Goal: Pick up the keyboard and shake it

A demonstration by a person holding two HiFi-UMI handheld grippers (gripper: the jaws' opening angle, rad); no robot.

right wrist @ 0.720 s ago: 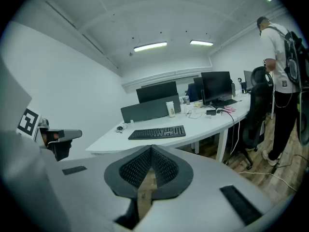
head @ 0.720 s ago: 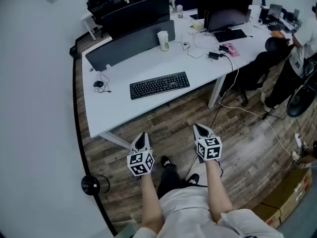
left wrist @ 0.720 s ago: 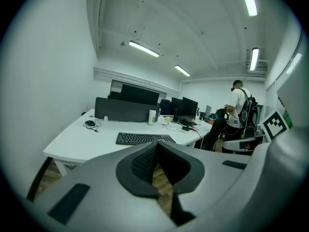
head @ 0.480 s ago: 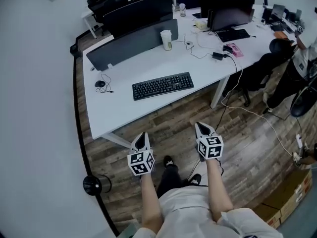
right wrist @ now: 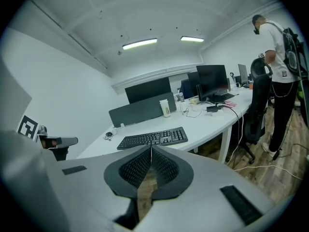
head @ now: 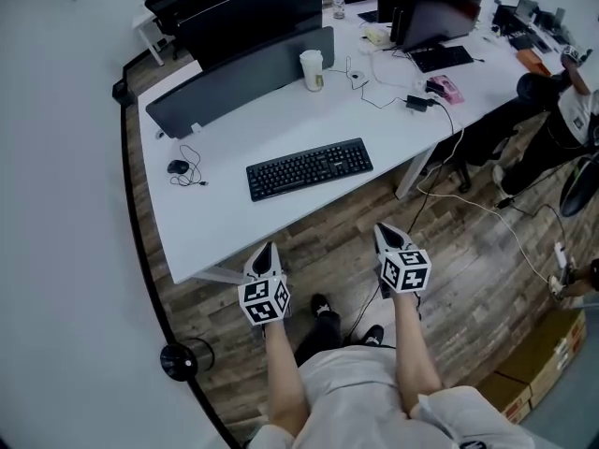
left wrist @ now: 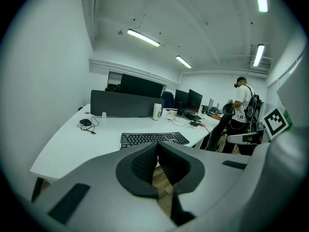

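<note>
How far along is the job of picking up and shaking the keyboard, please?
Nothing looks done yet: the keyboard lies flat on the white desk, untouched. In hand: the left gripper and right gripper are shut and empty, over the floor short of the desk edge. Left: reach in, open, grasp, lift and shake.

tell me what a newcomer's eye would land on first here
The black keyboard lies near the front edge of the white desk. Nearer the person, over the wood floor, the left gripper and right gripper are both shut and empty, short of the desk.
</note>
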